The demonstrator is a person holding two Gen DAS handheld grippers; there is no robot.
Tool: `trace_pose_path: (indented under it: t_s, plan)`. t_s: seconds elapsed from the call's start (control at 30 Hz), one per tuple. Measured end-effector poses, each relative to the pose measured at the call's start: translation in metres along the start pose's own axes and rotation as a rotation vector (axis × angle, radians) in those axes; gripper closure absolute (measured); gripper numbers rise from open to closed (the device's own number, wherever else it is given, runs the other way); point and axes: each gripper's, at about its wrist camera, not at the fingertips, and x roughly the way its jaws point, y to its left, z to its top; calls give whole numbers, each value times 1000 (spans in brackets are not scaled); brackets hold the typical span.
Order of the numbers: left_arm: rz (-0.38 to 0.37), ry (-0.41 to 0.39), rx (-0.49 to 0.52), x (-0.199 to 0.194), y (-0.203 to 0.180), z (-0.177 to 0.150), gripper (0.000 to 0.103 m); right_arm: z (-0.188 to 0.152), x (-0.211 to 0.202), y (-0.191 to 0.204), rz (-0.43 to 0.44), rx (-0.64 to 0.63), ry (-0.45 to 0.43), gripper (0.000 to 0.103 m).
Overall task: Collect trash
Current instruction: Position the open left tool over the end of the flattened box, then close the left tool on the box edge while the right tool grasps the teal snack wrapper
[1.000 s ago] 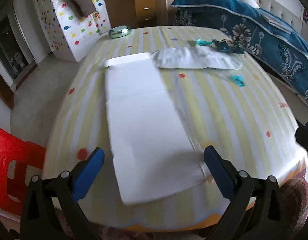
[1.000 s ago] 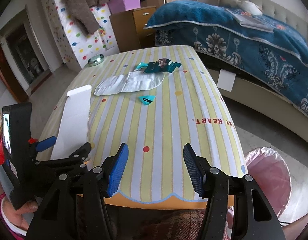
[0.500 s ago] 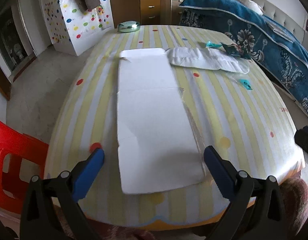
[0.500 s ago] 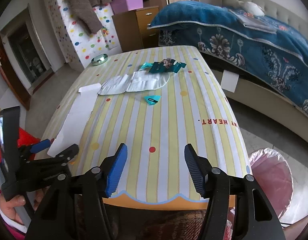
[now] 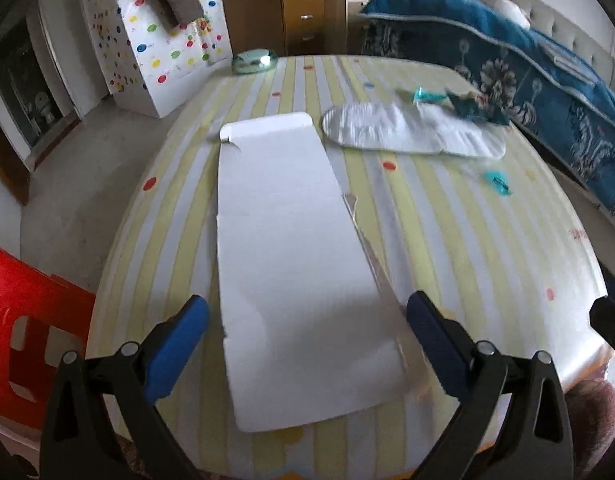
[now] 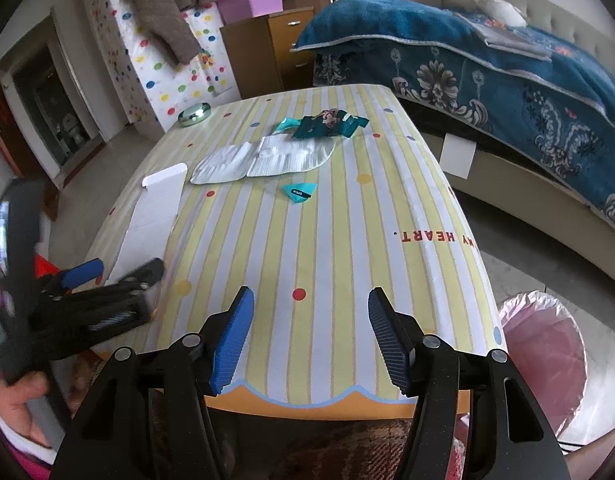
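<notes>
Trash wrappers (image 6: 327,126) litter the striped tablecloth (image 6: 327,248) beside a bed (image 6: 507,72); both grippers, left (image 5: 307,326) and right (image 6: 310,338), gape empty

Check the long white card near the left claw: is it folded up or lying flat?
Flat. The white card lies spread lengthwise on the striped tablecloth.

Striped table (image 6: 327,248), white card (image 5: 295,248), wrappers (image 6: 327,126), silver pouches (image 5: 411,132)

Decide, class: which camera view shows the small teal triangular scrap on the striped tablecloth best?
The right wrist view: the teal triangular scrap lies sharp and whole, with a small label visible. In the left wrist view it sits blurred and smaller near the right side.
</notes>
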Motion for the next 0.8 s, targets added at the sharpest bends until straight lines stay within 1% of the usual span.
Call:
trace_pose_path:
  t_s: [0.13, 0.2, 0.3, 0.33, 0.37, 0.4, 0.47, 0.53, 0.57, 0.67, 0.8]
  plan:
    - [4, 24, -13, -2, 9, -3, 6, 0, 1, 0, -1, 2, 1, 43]
    - [-20, 30, -44, -3, 19, -7, 6, -1, 0, 1, 1, 3, -2, 43]
    - [-39, 18, -13, -5, 21, -11, 6, 0, 1, 0, 1, 5, 2, 43]
    - [-44, 16, -4, -6, 22, -12, 9, 0, 1, 0, 1, 4, 3, 43]
    - [-51, 9, 6, -6, 21, -12, 14, 1, 1, 1, 3, 3, 4, 43]
    - [-58, -7, 21, -9, 22, -11, 27, 1, 1, 2, 5, 2, 1, 43]
    - [-107, -4, 11, -10, 28, -9, 28, 3, 0, 1, 5, 1, -2, 43]
    - [-127, -22, -2, -14, 33, -7, 33, 6, 1, 2, 0, -7, -8, 44]
    - [-137, -35, -14, -17, 37, -6, 34, 6, 2, 2, 0, -8, -9, 45]
    - [-146, -62, -44, -21, 45, 0, 34, 12, 5, 3, -7, -20, -15, 45]
    - [-131, -112, -44, -31, 49, 12, 34, 30, 11, 2, -27, -44, -45, 44]
